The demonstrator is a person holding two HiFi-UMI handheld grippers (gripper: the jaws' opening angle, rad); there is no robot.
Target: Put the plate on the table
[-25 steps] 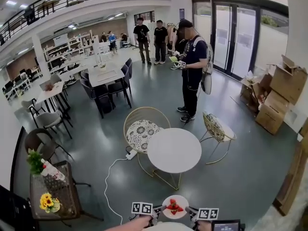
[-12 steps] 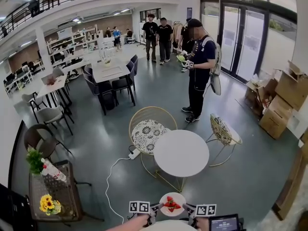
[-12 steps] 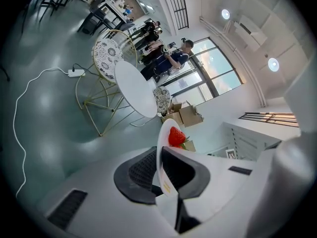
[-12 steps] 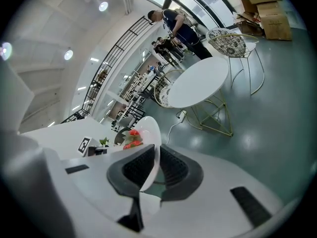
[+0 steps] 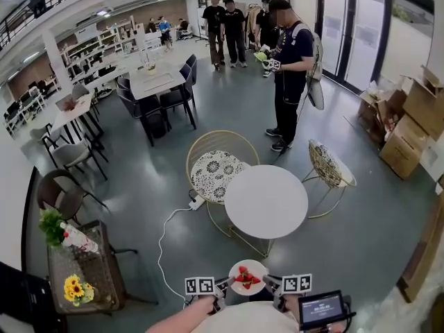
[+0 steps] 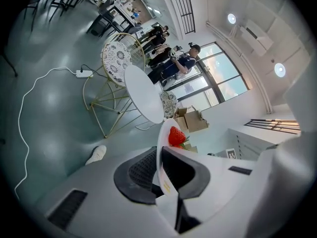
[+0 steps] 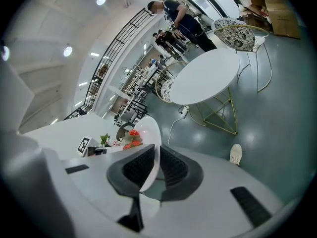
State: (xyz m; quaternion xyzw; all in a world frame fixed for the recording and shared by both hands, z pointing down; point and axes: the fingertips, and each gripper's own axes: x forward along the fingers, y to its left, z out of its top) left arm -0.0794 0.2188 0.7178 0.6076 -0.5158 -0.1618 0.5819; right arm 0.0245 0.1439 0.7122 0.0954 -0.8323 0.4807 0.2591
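Closest in, the left gripper (image 5: 222,287) has its jaws clamped narrow on the left rim of the small white plate (image 5: 259,272). Its own view shows the rim edge-on between the ribbed pads. On the other side, the right gripper (image 5: 272,284) pinches the opposite rim the same way, jaws close on thin china. So the plate hangs between the two tools, held roughly level at both edges, with strawberries (image 5: 245,278) heaped in the middle.

Now the relation that matters. The round white table (image 5: 266,201) lies straight ahead of the plate and a touch to the right, apart from it, with bare grey floor between. That probably puts the right gripper slightly nearer the tabletop, though the wide lens makes this hard to call. The top looks bare, so the whole surface is open for a landing. The job looks mid-carry: the plate must go forward and over the near edge before either grip lets go.

Just beyond the table on the left stands a wire chair with a patterned cushion (image 5: 211,174), with a second patterned chair (image 5: 331,166) on the right. Farther back a standing person (image 5: 295,54) holds something in both hands.
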